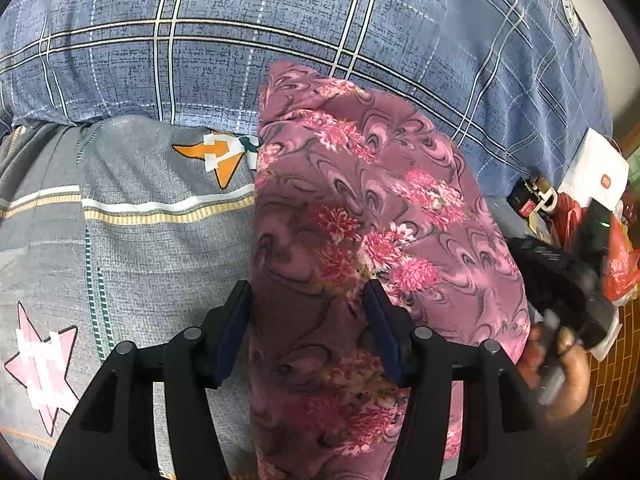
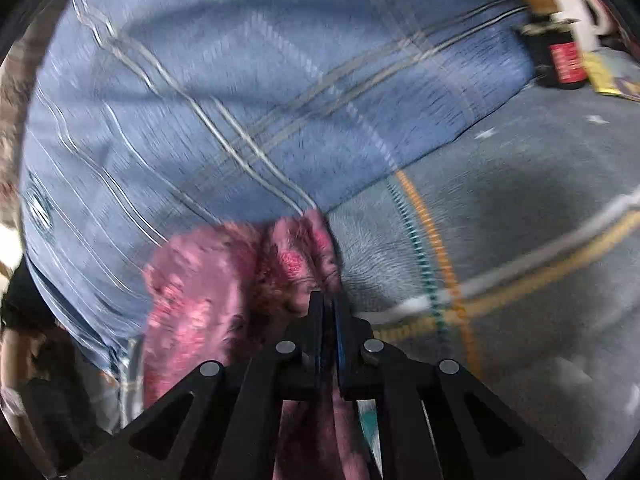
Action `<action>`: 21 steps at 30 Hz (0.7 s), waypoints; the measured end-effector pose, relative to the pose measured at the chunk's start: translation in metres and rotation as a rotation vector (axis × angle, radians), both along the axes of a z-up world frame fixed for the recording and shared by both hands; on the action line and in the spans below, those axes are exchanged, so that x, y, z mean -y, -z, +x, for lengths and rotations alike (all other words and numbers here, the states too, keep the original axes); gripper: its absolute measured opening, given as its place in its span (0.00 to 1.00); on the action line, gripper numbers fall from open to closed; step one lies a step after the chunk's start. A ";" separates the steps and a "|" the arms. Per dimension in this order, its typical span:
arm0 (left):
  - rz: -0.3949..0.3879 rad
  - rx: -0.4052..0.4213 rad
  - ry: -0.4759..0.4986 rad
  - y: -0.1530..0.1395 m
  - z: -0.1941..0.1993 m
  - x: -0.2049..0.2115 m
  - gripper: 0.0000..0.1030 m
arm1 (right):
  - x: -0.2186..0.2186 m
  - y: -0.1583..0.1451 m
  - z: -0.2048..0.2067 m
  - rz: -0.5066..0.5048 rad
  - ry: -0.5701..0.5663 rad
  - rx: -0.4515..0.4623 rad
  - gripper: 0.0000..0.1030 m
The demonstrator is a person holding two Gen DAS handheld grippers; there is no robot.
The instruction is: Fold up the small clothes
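Pink floral garment (image 1: 360,240), long axis running 6 to 12 o'clock on the bed (image 1: 140,248); left hand-held gripper (image 1: 308,300) open astride it, right hand-held gripper (image 2: 330,300) pinching its edge.

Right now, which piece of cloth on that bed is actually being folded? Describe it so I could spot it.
Start at the big blue plaid pillow at the back of the bed. In front of it lies a grey sheet printed with stars. The garment lies on that sheet, touching the pillow: mauve-pink with bright pink flower clusters and dark swirls, the only floral cloth there.
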State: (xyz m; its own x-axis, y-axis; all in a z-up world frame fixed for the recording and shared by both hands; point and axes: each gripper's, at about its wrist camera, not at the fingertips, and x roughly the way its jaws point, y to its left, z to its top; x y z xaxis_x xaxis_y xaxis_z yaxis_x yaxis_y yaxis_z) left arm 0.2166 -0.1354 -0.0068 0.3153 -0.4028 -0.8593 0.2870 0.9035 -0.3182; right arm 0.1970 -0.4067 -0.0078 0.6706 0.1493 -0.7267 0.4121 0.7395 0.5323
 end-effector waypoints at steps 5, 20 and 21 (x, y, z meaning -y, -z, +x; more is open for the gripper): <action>0.007 0.001 -0.004 -0.003 -0.003 0.002 0.54 | -0.010 -0.019 -0.036 0.053 -0.113 0.075 0.25; -0.087 -0.104 -0.042 -0.003 -0.028 -0.033 0.54 | -0.028 -0.019 -0.078 0.010 -0.175 0.053 0.11; -0.093 -0.102 -0.040 -0.005 -0.030 -0.035 0.54 | -0.024 -0.022 -0.085 0.066 -0.155 0.090 0.15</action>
State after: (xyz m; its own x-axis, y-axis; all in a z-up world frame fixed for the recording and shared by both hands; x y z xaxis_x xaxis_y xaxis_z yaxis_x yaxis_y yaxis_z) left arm 0.1871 -0.1000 -0.0014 0.2459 -0.4715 -0.8469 0.2136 0.8786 -0.4271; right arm 0.1120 -0.3826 0.0141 0.6977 0.3013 -0.6499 0.2444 0.7527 0.6113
